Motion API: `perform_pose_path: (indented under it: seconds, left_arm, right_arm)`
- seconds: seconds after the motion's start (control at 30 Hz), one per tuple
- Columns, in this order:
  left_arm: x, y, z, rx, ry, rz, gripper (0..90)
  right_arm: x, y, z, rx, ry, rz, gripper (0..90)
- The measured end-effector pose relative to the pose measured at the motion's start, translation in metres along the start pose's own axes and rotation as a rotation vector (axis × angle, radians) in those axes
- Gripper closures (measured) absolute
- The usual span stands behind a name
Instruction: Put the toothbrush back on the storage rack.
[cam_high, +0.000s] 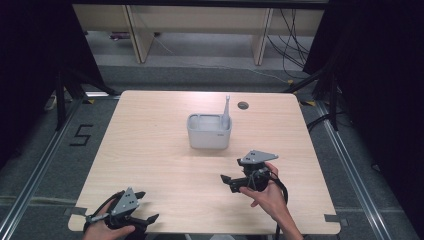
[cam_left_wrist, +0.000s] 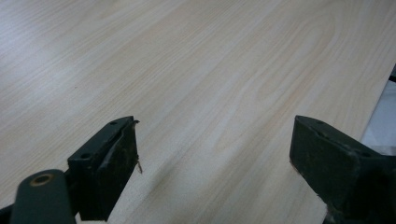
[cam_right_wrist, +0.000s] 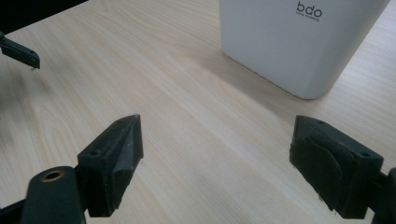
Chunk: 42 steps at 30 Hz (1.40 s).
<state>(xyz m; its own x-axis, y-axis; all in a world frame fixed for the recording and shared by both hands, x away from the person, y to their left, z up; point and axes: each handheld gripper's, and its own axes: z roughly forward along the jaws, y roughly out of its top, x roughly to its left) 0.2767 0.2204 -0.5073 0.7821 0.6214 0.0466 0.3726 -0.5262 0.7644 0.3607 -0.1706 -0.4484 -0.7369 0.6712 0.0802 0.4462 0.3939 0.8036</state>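
Container-wise, the white bin (cam_high: 209, 132) sits about mid-table, a bit toward the far side, and neither gripper is touching it.

Starting from the near edge: the left gripper (cam_high: 148, 206) is down at the front-left corner of the wooden table (cam_high: 150, 150), held in the person's left hand (cam_high: 107, 227), grey plate on top. Its jaws are spread wide with nothing in them; from the left gripper view it's just bare wood grain between the two black jaws (cam_left_wrist: 215, 158).

A bit further in and over to the right, the right hand (cam_high: 267, 192) holds the right gripper (cam_high: 229, 182) just above the table, jaws pointing left-ish. Those jaws are also wide apart and empty (cam_right_wrist: 215, 163). The bin is beyond it, near but clearly apart. In the right gripper view the bin (cam_right_wrist: 289, 42) shows ahead and off to the right, with "bdo" printed on its side, and a dark tip of the other gripper pokes in at the far left.

Inside the bin, at its right end, a grey toothbrush (cam_high: 226, 112) stands upright, head sticking out over the rim. Past that there's a small round hole (cam_high: 243, 105) in the tabletop near the far edge.
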Motion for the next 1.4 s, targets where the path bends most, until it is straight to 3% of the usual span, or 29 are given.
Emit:
perform_pose_path:
  seconds: [0.03, 0.1, 0.13, 0.2, 0.27, 0.33, 0.37, 0.4, 0.43, 0.5, 0.53, 0.57, 0.63, 0.73, 0.8, 0.9, 0.93, 1.07, 1.13, 1.17, 1.23, 1.27, 1.33, 1.37, 1.4]
  left_arm:
    - [0.000, 0.000, 0.000, 0.002, -0.001, 0.002, 14.7]
    - [0.001, 0.000, 0.000, 0.002, 0.005, 0.004, 14.7]
    - [0.001, 0.000, 0.000, 0.007, 0.004, 0.007, 14.7]
    - [0.001, 0.000, 0.000, 0.007, 0.009, 0.009, 14.7]
    - [0.000, 0.000, 0.000, 0.003, -0.001, 0.002, 14.7]
    - [0.000, 0.000, 0.000, 0.002, 0.006, 0.002, 14.7]
    - [0.001, 0.000, 0.000, 0.006, 0.011, 0.008, 14.7]
    - [0.001, 0.000, 0.000, 0.006, 0.013, 0.008, 14.7]
    - [0.001, 0.000, 0.000, 0.007, 0.012, 0.009, 14.7]
    - [0.000, 0.000, 0.000, 0.000, 0.002, 0.000, 14.7]
    - [0.000, 0.000, 0.000, 0.001, 0.005, 0.001, 14.7]
    - [0.000, 0.000, 0.000, 0.001, 0.004, 0.001, 14.7]
    - [0.001, 0.000, 0.000, 0.008, 0.003, 0.009, 14.7]
    - [0.001, 0.000, 0.000, 0.003, 0.006, 0.003, 14.7]
    - [0.000, 0.000, 0.000, 0.001, 0.005, 0.001, 14.7]
    - [0.000, 0.000, 0.000, 0.002, 0.005, 0.002, 14.7]
    - [0.001, 0.000, 0.000, 0.009, 0.003, 0.010, 14.7]
    - [0.001, 0.000, 0.000, 0.008, 0.004, 0.009, 14.7]
    - [0.001, 0.000, 0.000, 0.008, 0.005, 0.010, 14.7]
    - [0.001, 0.000, 0.000, 0.008, 0.004, 0.009, 14.7]
    - [0.001, 0.000, 0.000, 0.007, 0.004, 0.009, 14.7]
    - [0.001, 0.000, 0.000, 0.007, 0.005, 0.009, 14.7]
    - [0.001, 0.000, 0.000, 0.008, 0.005, 0.010, 14.7]
    - [0.001, 0.000, 0.000, 0.008, 0.005, 0.009, 14.7]
    - [0.001, 0.000, 0.000, 0.009, 0.004, 0.010, 14.7]
  right_arm:
    - [0.003, -0.001, -0.001, 0.015, 0.002, 0.050, 18.1]
    - [0.001, -0.004, -0.002, 0.007, 0.002, 0.012, 18.1]
    - [0.002, -0.005, -0.002, 0.003, -0.002, 0.028, 18.1]
    - [0.001, -0.006, -0.002, 0.007, 0.009, 0.010, 18.1]
    - [0.004, -0.008, -0.004, 0.018, 0.004, 0.045, 18.1]
    - [0.001, -0.010, -0.004, 0.006, -0.003, 0.013, 18.1]
    - [0.003, -0.011, -0.004, 0.018, 0.007, 0.038, 18.1]
    - [0.002, -0.011, -0.004, 0.014, 0.003, 0.023, 18.1]
    - [0.004, -0.012, -0.005, 0.021, 0.004, 0.047, 18.1]
    - [0.003, -0.013, -0.005, 0.012, 0.004, 0.024, 18.1]
    - [0.005, -0.014, -0.006, 0.021, 0.015, 0.049, 18.1]
    - [0.004, -0.015, -0.005, 0.014, 0.010, 0.034, 18.1]
    - [0.007, -0.017, -0.007, 0.024, 0.006, 0.055, 18.1]
    - [0.006, -0.020, -0.007, 0.017, 0.005, 0.022, 18.1]
    - [0.007, -0.022, -0.006, 0.017, 0.027, 0.034, 18.1]
    - [0.007, -0.024, -0.007, 0.019, 0.007, 0.011, 18.0]
    - [0.009, -0.025, -0.008, 0.027, 0.019, 0.034, 17.9]
    - [0.009, -0.028, -0.008, 0.022, 0.020, 0.013, 17.8]
    - [0.010, -0.030, -0.009, 0.028, 0.030, 0.034, 17.8]
    - [0.009, -0.030, -0.010, 0.020, 0.014, 0.010, 17.8]
    - [0.013, -0.032, -0.011, 0.035, 0.018, 0.053, 17.7]
    - [0.012, -0.033, -0.011, 0.025, 0.009, 0.031, 17.7]
    - [0.014, -0.034, -0.012, 0.032, 0.016, 0.041, 17.7]
    - [0.013, -0.035, -0.012, 0.025, 0.013, 0.023, 17.7]
    - [0.015, -0.036, -0.012, 0.036, 0.018, 0.043, 17.7]
